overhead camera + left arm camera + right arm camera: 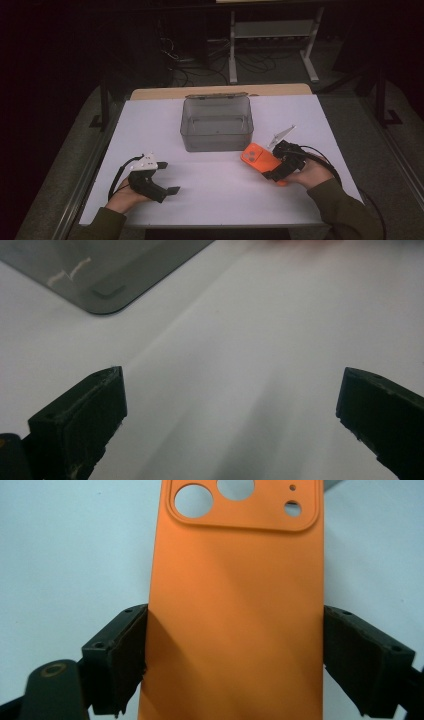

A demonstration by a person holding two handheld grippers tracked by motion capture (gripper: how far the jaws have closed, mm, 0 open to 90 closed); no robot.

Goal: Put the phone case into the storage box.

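Phone case (235,610), orange, sits clamped across its width between the jaws of the right hand-held gripper (235,660), both pads pressing its long edges. Its camera cutouts point away from the hand. In the high view the case (259,157) is at the right of the white table (210,200), just in front of the right corner of a clear grey box (216,125). The left hand-held gripper (230,410) rests at the table's left front, well apart from the case, jaws spread wide with nothing between them; the box's corner (107,275) lies beyond it.
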